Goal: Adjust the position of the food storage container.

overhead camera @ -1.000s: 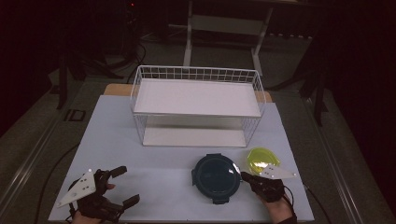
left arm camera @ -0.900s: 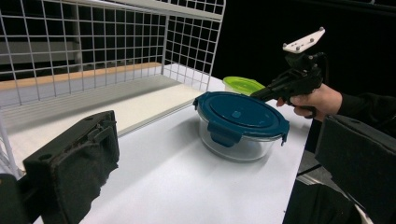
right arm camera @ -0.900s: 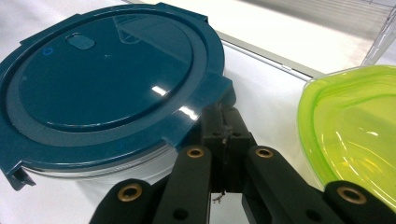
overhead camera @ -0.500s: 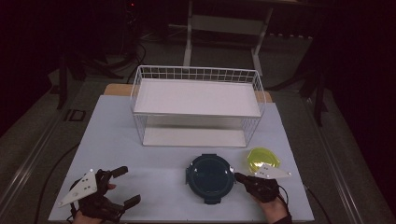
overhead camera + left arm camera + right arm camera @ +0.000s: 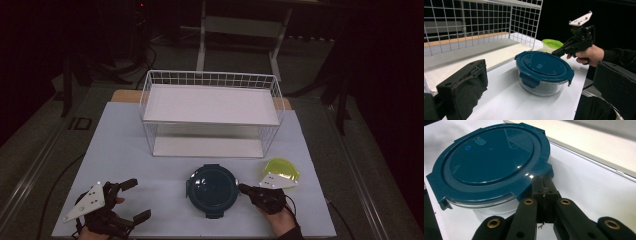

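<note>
- The round glass container with the dark blue lid (image 5: 212, 191) sits on the white table (image 5: 125, 150), just in front of the wire shelf rack (image 5: 210, 112) and near the table's front edge.
- The right gripper (image 5: 245, 189) has its jaws pressed together with nothing between them, the tips against the container's right-hand side just under the lid rim.
- The left gripper (image 5: 134, 199) rests well to the left of the container, jaws spread wide and empty.
- The small container with the yellow-green lid (image 5: 282, 170) stands just right of the blue-lidded one, beyond the right gripper.

What could go wrong, as I judge it:
- The tips bear on one side only, so a push could spin the container, or slide it left and toward the table's front edge.
- If the tips ride up under the lid tab, they may pop a latch or tilt the container instead of moving it.
- Swinging the right hand outward could knock the yellow-green-lidded container.

What each view adds:
- The right gripper view shows the closed tips meeting the lid's edge (image 5: 541, 173), a contact too small to read in the high view.
- The left gripper view shows the glass body (image 5: 544, 86) under the lid and the right hand (image 5: 587, 53) holding its gripper.
- The high view gives the layout around the rack.
</note>
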Motion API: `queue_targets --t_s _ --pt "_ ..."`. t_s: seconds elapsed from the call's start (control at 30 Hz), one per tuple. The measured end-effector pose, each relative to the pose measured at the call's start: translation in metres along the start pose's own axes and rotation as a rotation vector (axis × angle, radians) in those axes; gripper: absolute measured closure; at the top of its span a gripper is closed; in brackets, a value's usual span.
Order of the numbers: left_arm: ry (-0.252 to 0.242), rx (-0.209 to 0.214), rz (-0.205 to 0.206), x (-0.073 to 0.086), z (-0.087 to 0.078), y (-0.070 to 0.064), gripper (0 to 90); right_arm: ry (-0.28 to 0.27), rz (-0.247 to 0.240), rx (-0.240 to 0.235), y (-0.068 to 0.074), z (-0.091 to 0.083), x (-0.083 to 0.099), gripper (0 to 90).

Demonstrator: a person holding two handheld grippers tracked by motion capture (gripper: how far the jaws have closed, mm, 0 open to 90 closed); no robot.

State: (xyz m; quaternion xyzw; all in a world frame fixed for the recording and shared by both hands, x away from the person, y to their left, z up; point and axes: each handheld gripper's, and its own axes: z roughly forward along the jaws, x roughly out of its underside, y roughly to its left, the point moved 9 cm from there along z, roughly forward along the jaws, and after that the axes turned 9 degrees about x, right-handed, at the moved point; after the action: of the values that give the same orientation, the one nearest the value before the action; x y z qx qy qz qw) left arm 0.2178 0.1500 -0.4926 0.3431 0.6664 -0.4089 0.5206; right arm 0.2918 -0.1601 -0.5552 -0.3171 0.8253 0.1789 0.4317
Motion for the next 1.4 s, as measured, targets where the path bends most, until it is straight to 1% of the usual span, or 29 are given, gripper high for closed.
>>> queue_targets --t_s 0.1,0.13,0.27,0.33,0.37,0.43,0.57,0.67,0.77,0.8,0.83,0.87,0.9,0.93,1.03,1.07,1.1,1.13,1.17,1.2,1.23,1.27,1.3,1.33,1.37,1.4 --pt "0.002 0.003 0.002 0.000 0.000 -0.001 0.0 -0.002 -0.005 -0.010 0.004 0.003 -0.002 90.0" --pt "0.002 0.005 0.002 0.000 0.000 -0.001 0.0 -0.004 -0.001 -0.019 0.006 0.008 -0.005 90.0" --pt "0.006 0.011 0.001 0.001 0.001 -0.001 0.0 -0.001 -0.016 -0.017 0.009 0.014 -0.009 90.0" --pt "0.010 0.011 0.005 0.002 0.001 -0.002 0.0 0.000 -0.024 -0.033 0.014 0.016 -0.011 90.0" --pt "0.011 0.013 0.005 0.002 0.002 -0.002 0.0 0.000 -0.020 -0.040 0.016 0.016 -0.011 90.0" --pt "0.012 0.015 0.005 0.002 0.002 -0.002 0.0 -0.001 -0.026 -0.047 0.019 0.016 -0.011 90.0" --pt "0.013 0.018 0.005 0.002 0.002 -0.002 0.0 -0.007 -0.024 -0.065 0.022 0.015 -0.011 90.0" --pt "0.014 0.018 0.004 0.002 0.003 -0.002 0.0 -0.004 -0.028 -0.069 0.022 0.015 -0.011 90.0" --pt "0.012 0.018 0.005 0.002 0.002 -0.003 0.0 -0.006 -0.037 -0.060 0.022 0.015 -0.011 90.0" --pt "0.007 0.021 0.005 0.001 0.002 -0.003 0.0 -0.017 -0.049 -0.057 0.023 0.012 -0.013 89.9" --pt "0.007 0.021 0.005 0.001 0.002 -0.003 0.0 -0.021 -0.046 -0.057 0.023 0.011 -0.014 89.5" --pt "-0.005 0.041 -0.012 0.000 0.002 -0.005 0.0 -0.027 -0.052 -0.056 0.023 0.009 -0.016 86.6" --pt "-0.005 0.041 -0.012 0.000 0.002 -0.005 0.0 -0.027 -0.052 -0.056 0.023 0.009 -0.016 86.6" --pt "-0.004 0.053 -0.018 0.000 0.002 -0.006 0.0 -0.042 -0.061 -0.056 0.024 0.005 -0.018 82.0" --pt "-0.001 0.072 -0.017 -0.003 0.004 -0.010 0.0 -0.051 -0.063 -0.066 0.027 0.001 -0.019 80.1" --pt "-0.004 0.075 -0.011 -0.005 0.004 -0.012 0.0 -0.071 -0.056 -0.074 0.029 -0.005 -0.023 78.4" --pt "-0.011 0.081 -0.007 -0.008 0.005 -0.015 0.0 -0.077 -0.057 -0.075 0.030 -0.007 -0.025 77.2" --pt "-0.011 0.081 -0.007 -0.008 0.005 -0.015 0.0 -0.090 -0.060 -0.072 0.030 -0.009 -0.027 74.3" --pt "-0.016 0.087 0.000 -0.012 0.007 -0.017 0.0 -0.101 -0.051 -0.077 0.030 -0.012 -0.030 72.8" --pt "-0.016 0.087 0.000 -0.012 0.007 -0.017 0.0 -0.116 -0.045 -0.082 0.031 -0.015 -0.033 70.3" --pt "-0.010 0.087 0.012 -0.013 0.007 -0.018 0.0 -0.116 -0.045 -0.082 0.031 -0.015 -0.033 70.3" --pt "-0.008 0.089 0.017 -0.014 0.008 -0.020 0.0 -0.128 -0.042 -0.086 0.032 -0.018 -0.035 63.3" --pt "-0.006 0.096 0.015 -0.016 0.010 -0.021 0.0 -0.147 -0.048 -0.096 0.035 -0.023 -0.040 50.1" --pt "-0.006 0.097 0.017 -0.017 0.011 -0.021 0.0 -0.147 -0.048 -0.096 0.035 -0.023 -0.040 50.1" --pt "0.004 0.092 0.028 -0.018 0.013 -0.022 0.0 -0.151 -0.046 -0.097 0.036 -0.024 -0.040 45.9" --pt "0.004 0.092 0.028 -0.018 0.013 -0.022 0.0 -0.151 -0.046 -0.097 0.036 -0.024 -0.040 45.9"
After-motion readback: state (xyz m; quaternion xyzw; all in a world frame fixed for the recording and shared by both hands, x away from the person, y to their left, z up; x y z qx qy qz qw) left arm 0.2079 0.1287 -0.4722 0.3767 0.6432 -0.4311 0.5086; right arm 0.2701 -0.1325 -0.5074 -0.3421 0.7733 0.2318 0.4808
